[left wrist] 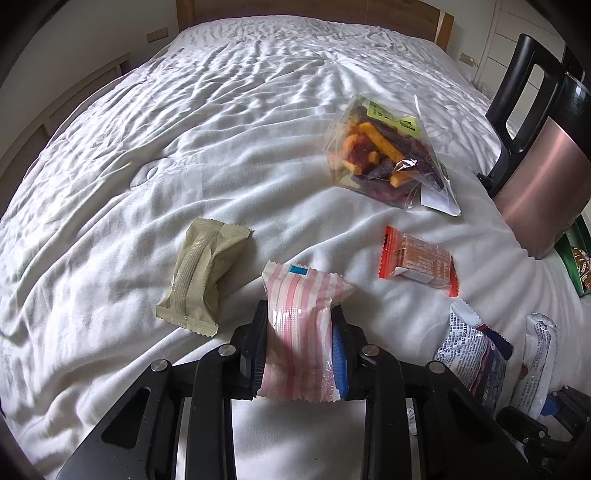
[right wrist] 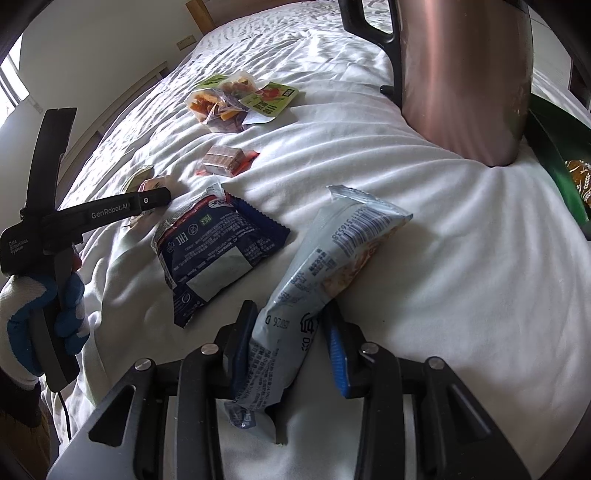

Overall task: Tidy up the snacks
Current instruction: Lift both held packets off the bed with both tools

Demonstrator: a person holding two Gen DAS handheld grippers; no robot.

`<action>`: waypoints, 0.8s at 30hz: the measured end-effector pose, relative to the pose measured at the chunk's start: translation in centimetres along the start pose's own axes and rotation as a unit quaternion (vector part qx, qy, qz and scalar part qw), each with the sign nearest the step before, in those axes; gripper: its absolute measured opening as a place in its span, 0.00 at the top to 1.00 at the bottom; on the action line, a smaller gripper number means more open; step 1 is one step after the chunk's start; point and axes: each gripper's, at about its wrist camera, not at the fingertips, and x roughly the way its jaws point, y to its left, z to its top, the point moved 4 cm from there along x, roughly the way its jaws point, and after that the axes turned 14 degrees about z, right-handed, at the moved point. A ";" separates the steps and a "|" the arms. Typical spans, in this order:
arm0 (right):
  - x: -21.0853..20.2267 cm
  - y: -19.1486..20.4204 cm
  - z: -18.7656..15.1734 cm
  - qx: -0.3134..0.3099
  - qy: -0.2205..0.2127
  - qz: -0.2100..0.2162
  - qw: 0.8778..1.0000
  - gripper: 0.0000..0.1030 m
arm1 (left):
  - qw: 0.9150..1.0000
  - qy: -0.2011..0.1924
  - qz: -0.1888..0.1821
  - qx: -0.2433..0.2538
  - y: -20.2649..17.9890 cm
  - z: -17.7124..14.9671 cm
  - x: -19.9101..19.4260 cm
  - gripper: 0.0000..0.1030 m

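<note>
Where the white quilted bedspread (left wrist: 240, 122) ripples into fine creases, spread wide across a bed with a wooden headboard (left wrist: 317, 9) at the far end. Pale walls behind, with a light switch plate (left wrist: 157, 35) to the left of the headboard and another plate (left wrist: 467, 58) to the right. Bright daylight at the far left in the right wrist view.

Scattered over the near part of the cover, several snack packets. Clamped on a pink-and-white striped packet (left wrist: 301, 332), the left gripper (left wrist: 300, 354), pads pressing both sides, the packet resting on the cover. Just left of it, a beige packet (left wrist: 201, 280); to the right, an orange wrapped bar (left wrist: 421, 260); farther back, a clear bag of vegetable chips (left wrist: 384, 155) with a green label.

Closed on a long pale-blue packet (right wrist: 332, 258), the right gripper (right wrist: 286, 354), squeezing its lower half while the upper end tilts up and to the right. Beside it to the left, flat on the cover, a dark-blue packet (right wrist: 218, 247).

Standing upright on the bed at the right, a copper-coloured kettle (right wrist: 465, 81) with a black handle. Partly hidden behind its base, a green bag (right wrist: 561, 173) at the edge of view.

At the left in the right wrist view, a gloved hand (right wrist: 48, 310) in white and blue around the left gripper's handle.
</note>
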 end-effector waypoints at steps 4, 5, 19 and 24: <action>-0.4 0.4 -0.4 -0.006 0.007 -0.001 1.000 0.42 | 1.000 -0.003 -0.005 -0.004 0.2 -0.2 -0.9 0.75; -0.5 0.5 -0.5 -0.008 0.008 -0.002 1.000 0.42 | 1.000 -0.004 -0.007 -0.006 0.3 -0.3 -1.1 0.75; -2.3 3.8 -3.8 -0.063 0.049 0.021 0.997 0.42 | 1.000 -0.009 -0.015 -0.003 1.6 -4.4 -6.1 0.76; -3.1 4.7 -5.6 -0.081 0.068 0.029 0.994 0.42 | 1.000 -0.007 -0.028 -0.006 2.3 -7.0 -8.5 0.76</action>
